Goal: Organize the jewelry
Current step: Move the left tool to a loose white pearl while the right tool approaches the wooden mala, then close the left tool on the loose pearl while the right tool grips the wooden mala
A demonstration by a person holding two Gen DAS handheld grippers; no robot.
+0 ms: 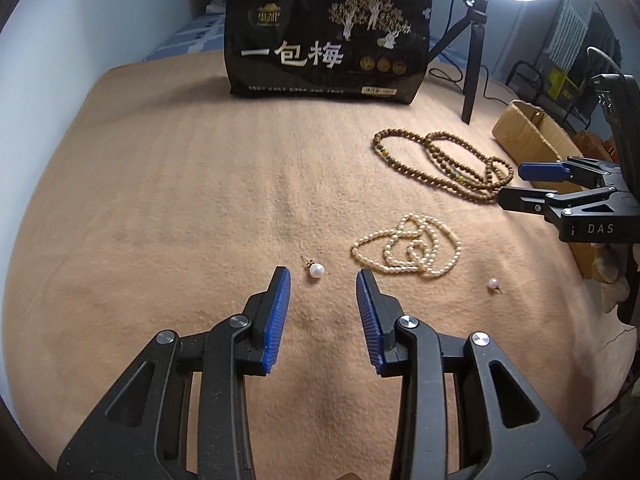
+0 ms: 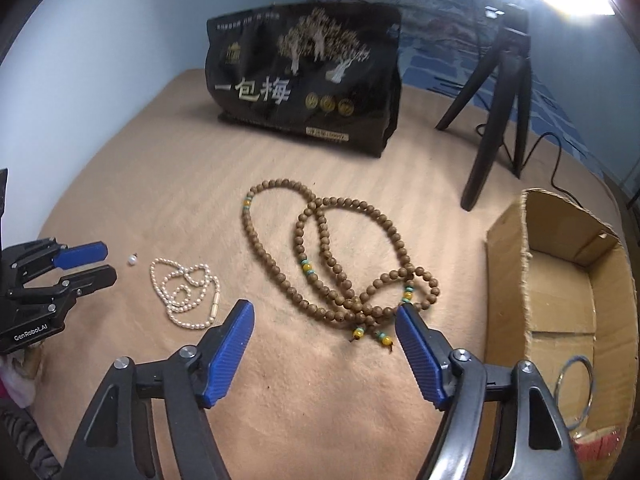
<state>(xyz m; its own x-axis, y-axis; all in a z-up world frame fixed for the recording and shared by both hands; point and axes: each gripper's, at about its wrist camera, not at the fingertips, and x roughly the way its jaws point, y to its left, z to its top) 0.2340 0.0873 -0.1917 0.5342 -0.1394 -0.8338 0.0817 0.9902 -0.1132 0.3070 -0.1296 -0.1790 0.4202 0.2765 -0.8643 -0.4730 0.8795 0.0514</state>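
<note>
A pearl stud earring (image 1: 317,270) lies on the tan blanket (image 1: 180,200), just ahead of my left gripper (image 1: 322,276), between its blue tips; the jaws stand open and do not touch it. To its right lie a coiled pearl necklace (image 1: 408,248) and a second pearl earring (image 1: 494,283). My right gripper (image 2: 324,308) is open and tilted down over the near end of a long brown wooden bead necklace (image 2: 332,256), whose knotted end lies beside the right fingertip (image 2: 404,316). Nothing is held. In each view the other gripper shows from the side: the left gripper (image 2: 104,264) and the right gripper (image 1: 516,184).
An open cardboard box (image 2: 508,264) sits at the right edge with a metal bangle (image 2: 576,384) and something red inside. A black snack bag (image 2: 308,80) stands at the back, and a black tripod (image 2: 500,120) with a cable beside it. A pale wall borders the left.
</note>
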